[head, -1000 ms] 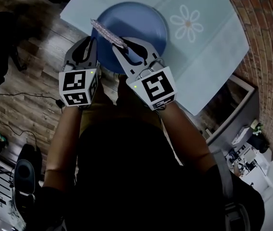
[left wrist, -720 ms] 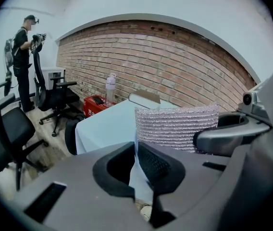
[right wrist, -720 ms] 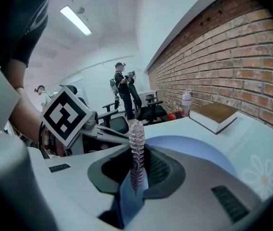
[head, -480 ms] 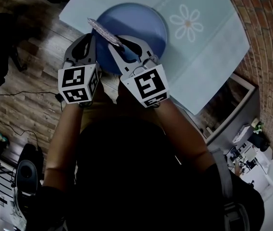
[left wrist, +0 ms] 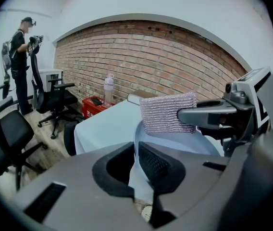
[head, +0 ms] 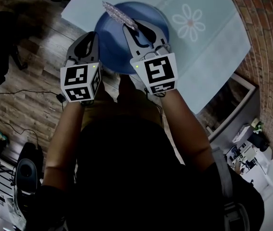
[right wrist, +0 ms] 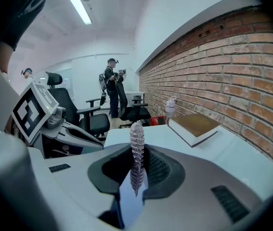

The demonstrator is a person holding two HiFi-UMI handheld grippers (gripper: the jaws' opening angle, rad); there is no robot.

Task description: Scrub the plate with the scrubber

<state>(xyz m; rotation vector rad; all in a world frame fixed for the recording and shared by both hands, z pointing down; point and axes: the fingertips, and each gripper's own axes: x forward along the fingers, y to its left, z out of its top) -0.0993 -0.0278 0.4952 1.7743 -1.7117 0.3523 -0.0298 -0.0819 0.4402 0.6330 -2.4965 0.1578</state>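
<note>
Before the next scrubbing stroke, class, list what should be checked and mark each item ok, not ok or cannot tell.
1. Left claw shut on the plate rim: ok.
2. Right claw pinching the scrubber: ok.
3. Scrubber at the plate: ok, by its far rim.
4. Scrubber pressed against the plate's face: cannot tell.
5. Dirt on the plate: cannot tell.

No words or numbers to read anywhere. The left marker cube (head: 80, 82) and right marker cube (head: 155, 73) show only black-and-white square patterns, no letters. At nine o'clock in the left gripper view, any marking on the red box (left wrist: 94, 106) is too small to read.
</note>
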